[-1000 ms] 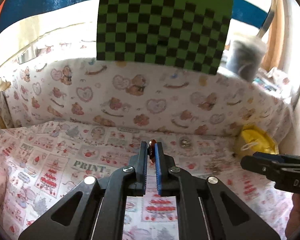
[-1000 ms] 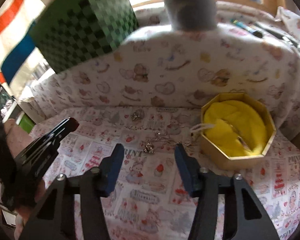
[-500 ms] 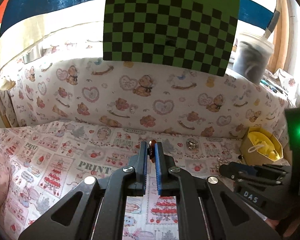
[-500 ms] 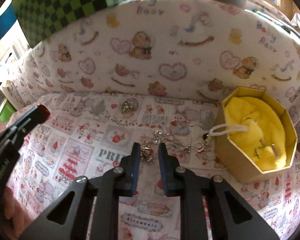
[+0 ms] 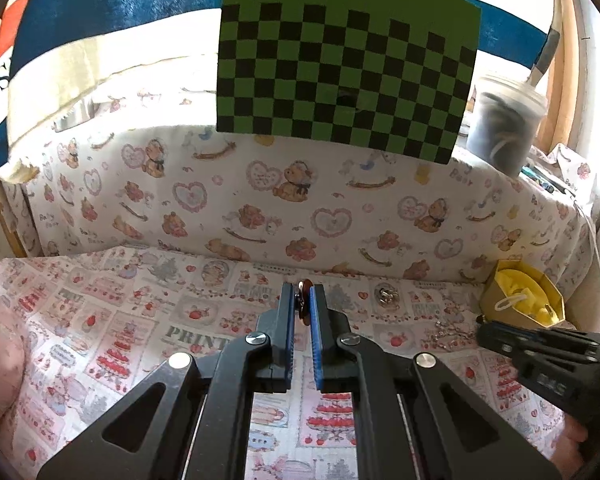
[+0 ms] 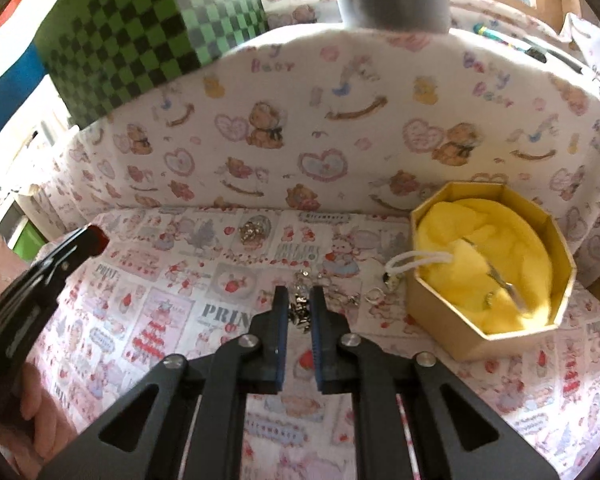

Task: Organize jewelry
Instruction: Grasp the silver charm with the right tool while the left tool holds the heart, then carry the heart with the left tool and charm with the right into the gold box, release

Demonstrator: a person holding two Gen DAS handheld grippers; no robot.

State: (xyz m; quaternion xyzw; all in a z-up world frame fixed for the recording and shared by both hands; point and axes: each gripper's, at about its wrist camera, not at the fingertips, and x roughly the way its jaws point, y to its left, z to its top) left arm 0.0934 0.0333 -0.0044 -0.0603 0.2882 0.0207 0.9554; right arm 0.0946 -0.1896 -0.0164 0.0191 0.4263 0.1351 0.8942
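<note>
Jewelry lies scattered on the tabletop (image 6: 480,420), which is covered in a printed cloth, and the sorting looks only partly done. Biggest is the yellow-lined box (image 6: 440,328) at the right, already holding a few silver pieces on its yellow cloth. A silver cluster (image 6: 254,232) sits alone near the back wall, well apart from the box, and small loose pieces (image 6: 374,294) lie just beside the box's white cord. The right gripper (image 6: 299,312) has its jaws narrowed around a silver chain piece (image 6: 302,314) low over the cloth; whether it is lifted, I cannot tell. The left gripper (image 5: 303,312) pinches a small reddish charm (image 5: 303,308) in nearly closed jaws. Only the right view looks into the box; only the left view shows the charm itself.
</note>
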